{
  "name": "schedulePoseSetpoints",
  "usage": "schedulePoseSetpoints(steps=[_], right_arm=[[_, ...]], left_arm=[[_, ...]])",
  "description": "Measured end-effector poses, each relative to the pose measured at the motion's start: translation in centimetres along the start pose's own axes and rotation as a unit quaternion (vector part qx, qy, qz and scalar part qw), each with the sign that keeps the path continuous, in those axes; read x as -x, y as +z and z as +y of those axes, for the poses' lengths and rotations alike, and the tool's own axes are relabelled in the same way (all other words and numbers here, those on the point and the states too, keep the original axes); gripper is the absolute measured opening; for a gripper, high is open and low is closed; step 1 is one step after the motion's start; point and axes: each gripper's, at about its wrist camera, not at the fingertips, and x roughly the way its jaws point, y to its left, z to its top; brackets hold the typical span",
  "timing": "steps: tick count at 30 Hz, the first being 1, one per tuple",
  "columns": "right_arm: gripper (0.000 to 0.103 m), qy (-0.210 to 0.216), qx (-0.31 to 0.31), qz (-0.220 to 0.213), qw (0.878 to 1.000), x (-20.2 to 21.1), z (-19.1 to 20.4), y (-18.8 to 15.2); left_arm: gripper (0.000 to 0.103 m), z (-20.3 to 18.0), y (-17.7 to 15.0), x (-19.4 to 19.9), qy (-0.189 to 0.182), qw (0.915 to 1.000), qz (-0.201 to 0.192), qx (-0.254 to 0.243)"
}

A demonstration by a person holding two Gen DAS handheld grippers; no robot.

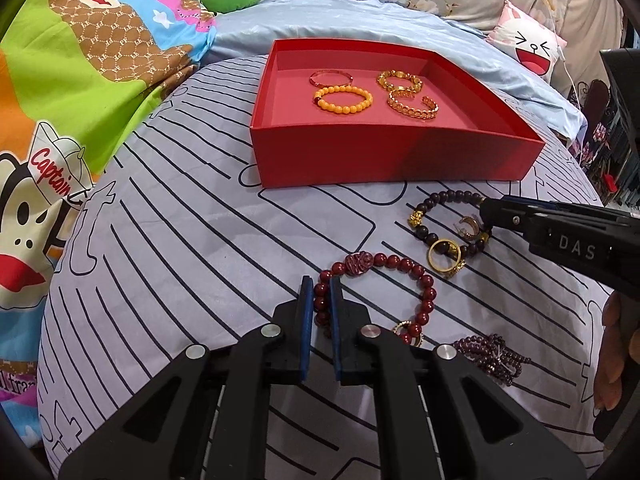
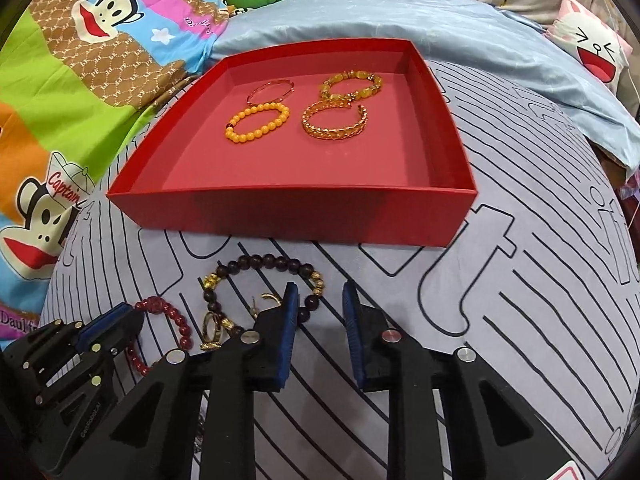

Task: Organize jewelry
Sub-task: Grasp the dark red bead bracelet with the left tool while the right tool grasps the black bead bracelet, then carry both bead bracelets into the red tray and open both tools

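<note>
A red box (image 1: 400,160) (image 2: 304,216) holds several gold and yellow bracelets, among them a yellow bead bracelet (image 1: 343,99) (image 2: 258,121). On the striped sheet lie a red bead bracelet (image 1: 400,268) (image 2: 176,320), a dark bead bracelet with gold charms (image 1: 436,216) (image 2: 264,266), a gold ring (image 1: 442,257) (image 2: 212,326), a gold earring (image 1: 469,227) and a purple bead strand (image 1: 494,354). My left gripper (image 1: 321,292) (image 2: 116,326) is shut on the red bracelet's left side. My right gripper (image 2: 320,300) (image 1: 486,214) is open, its left finger at the dark bracelet's right side.
The striped grey sheet (image 1: 180,240) covers a bed. A monkey-print quilt (image 1: 80,60) lies to the left, a pale blue pillow (image 1: 400,20) behind the box, a rabbit cushion (image 1: 528,48) at the far right.
</note>
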Motion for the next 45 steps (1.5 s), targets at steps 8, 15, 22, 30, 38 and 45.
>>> schedulePoseSetpoints(steps=[8, 15, 22, 30, 38, 45], right_arm=[[0.016, -0.008, 0.006, 0.004, 1.0, -0.5, 0.1, -0.2], [0.008, -0.002, -0.006, 0.003, 1.0, 0.2, -0.6, -1.0], [0.008, 0.002, -0.013, -0.019, 1.0, 3.0, -1.2, -1.2], [0.008, 0.007, -0.014, -0.049, 0.999, 6.6, -1.4, -0.8], [0.008, 0.009, -0.012, -0.076, 0.997, 9.2, -1.5, -0.4], [0.008, 0.018, -0.013, -0.089, 0.996, 10.2, -1.8, 0.4]], left_arm=[[0.008, 0.1, 0.0, 0.0, -0.002, 1.0, -0.001, 0.0], [0.008, 0.1, 0.0, 0.0, -0.004, 1.0, 0.001, 0.006], [0.008, 0.7, 0.1, 0.7, -0.016, 0.9996, 0.009, 0.021], [0.008, 0.2, 0.6, 3.4, -0.031, 0.9992, -0.012, 0.02], [0.008, -1.4, 2.2, 6.3, -0.052, 0.9979, -0.038, 0.004], [0.008, -2.7, 4.4, 8.1, -0.072, 0.9955, -0.061, -0.011]])
